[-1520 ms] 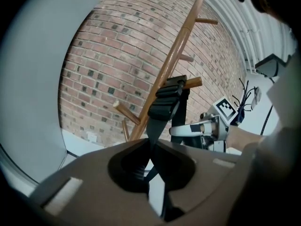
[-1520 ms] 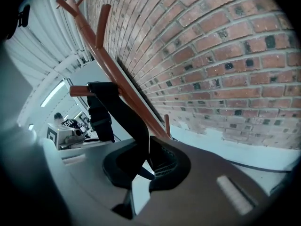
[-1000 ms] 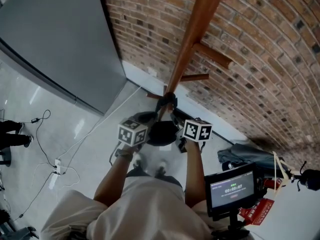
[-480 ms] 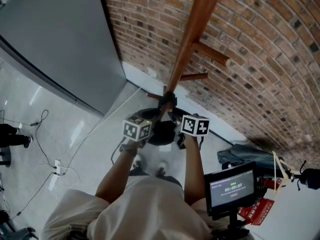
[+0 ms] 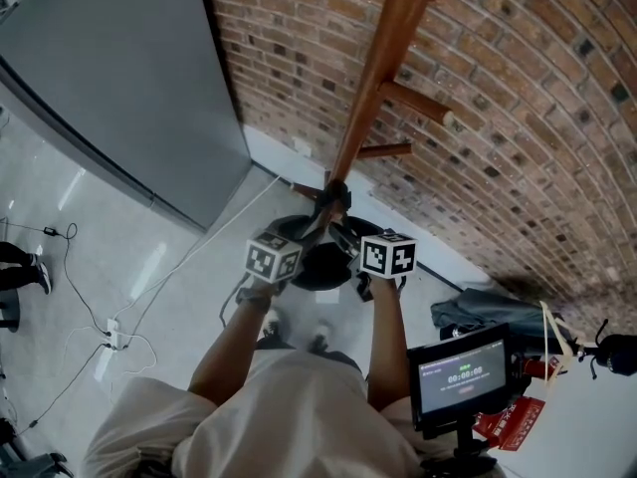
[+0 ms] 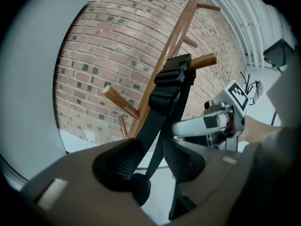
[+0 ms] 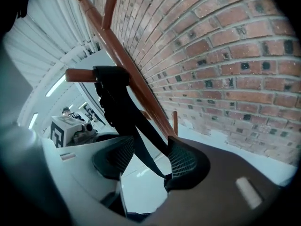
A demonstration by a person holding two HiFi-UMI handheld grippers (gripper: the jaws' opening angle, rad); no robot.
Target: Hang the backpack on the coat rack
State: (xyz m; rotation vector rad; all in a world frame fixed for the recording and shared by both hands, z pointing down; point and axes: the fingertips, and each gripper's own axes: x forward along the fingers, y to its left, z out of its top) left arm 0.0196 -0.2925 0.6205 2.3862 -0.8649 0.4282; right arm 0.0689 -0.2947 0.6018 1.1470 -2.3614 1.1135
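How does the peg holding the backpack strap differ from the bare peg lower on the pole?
The loaded peg carries the backpack strap; the bare peg carries nothing. The loaded peg sits higher on the pole than the bare peg. In the left gripper view the loaded peg points right, the bare peg left. Both are brown wood.

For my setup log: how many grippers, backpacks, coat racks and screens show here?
Grippers: 2, the left gripper and right gripper, jaws of both just opened, a strap between them
Backpack: 1
Coat rack: 1
Screen: 1
Total: 5
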